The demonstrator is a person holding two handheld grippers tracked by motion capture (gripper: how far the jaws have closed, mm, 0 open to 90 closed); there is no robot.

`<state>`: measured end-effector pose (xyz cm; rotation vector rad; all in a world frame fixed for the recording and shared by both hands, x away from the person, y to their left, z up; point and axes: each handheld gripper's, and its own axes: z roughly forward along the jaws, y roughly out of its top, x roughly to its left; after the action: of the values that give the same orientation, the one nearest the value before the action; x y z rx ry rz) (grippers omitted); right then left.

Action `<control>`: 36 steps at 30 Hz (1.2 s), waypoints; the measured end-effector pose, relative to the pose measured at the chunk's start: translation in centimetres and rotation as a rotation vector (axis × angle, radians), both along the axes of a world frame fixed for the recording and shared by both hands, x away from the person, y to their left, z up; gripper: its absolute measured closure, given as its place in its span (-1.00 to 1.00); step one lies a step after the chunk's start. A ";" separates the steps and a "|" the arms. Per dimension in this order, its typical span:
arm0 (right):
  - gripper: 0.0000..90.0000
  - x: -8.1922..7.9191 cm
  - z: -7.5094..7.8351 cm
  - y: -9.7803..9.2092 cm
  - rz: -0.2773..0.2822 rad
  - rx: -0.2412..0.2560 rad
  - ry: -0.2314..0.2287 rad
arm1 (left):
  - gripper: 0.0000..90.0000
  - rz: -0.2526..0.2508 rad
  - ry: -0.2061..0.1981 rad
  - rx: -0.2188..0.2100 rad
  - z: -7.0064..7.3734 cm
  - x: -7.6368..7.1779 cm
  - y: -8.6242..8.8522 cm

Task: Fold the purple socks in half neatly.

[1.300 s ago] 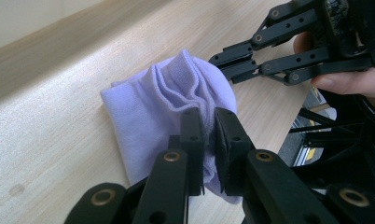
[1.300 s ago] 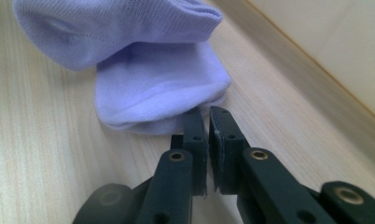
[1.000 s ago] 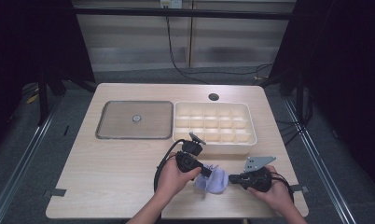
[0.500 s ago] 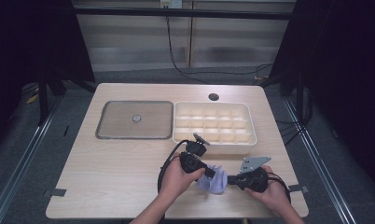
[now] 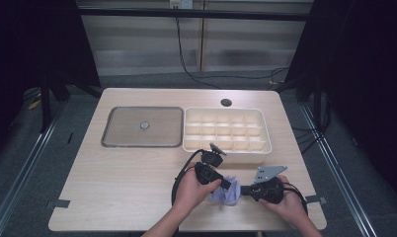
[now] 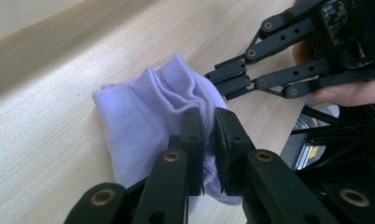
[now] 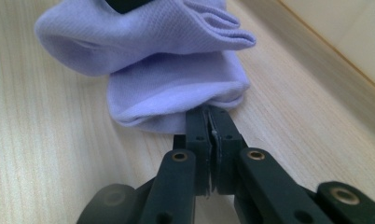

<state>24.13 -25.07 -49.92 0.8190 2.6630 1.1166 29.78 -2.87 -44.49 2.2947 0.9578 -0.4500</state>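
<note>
Both grippers' fingers pinch the small lilac knit sock, just before the cream compartment tray; thin grips, uneven pull could slip it free.

lilac sock | bunched, folded | on table, front edge

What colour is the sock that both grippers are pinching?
The sock is pale lilac with a fine knit texture, clearest in the right gripper view.

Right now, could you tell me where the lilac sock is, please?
In the high view the lilac sock lies near the table's front edge, pinched between the left tongs and right tongs, just before the compartment tray.
</note>
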 end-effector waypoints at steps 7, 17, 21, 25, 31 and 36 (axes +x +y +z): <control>0.95 0.0 0.0 0.1 -0.003 -0.002 0.000 | 0.84 -0.012 -0.005 -0.003 -0.2 0.0 -0.2; 0.95 0.1 0.0 0.3 -0.006 0.004 0.000 | 0.83 -0.017 -0.005 0.001 -0.1 -0.1 -0.4; 0.95 0.2 -0.1 0.4 -0.003 0.005 -0.003 | 0.83 -0.024 -0.003 0.002 -0.2 -0.2 -0.7; 0.95 0.2 -0.1 0.5 0.000 0.003 -0.006 | 0.83 -0.026 -0.006 -0.003 -0.4 -0.2 -1.0; 0.94 0.2 -0.1 0.5 0.001 0.004 -0.006 | 0.83 -0.028 -0.005 0.004 -0.7 -0.3 -1.1; 0.91 0.2 -0.1 0.4 0.001 0.003 -0.006 | 0.81 -0.027 -0.008 0.002 -0.7 -0.5 -1.1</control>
<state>24.35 -24.66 -49.99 0.8139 2.6580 1.1222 29.33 -3.95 -45.18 2.3114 0.9249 -0.4516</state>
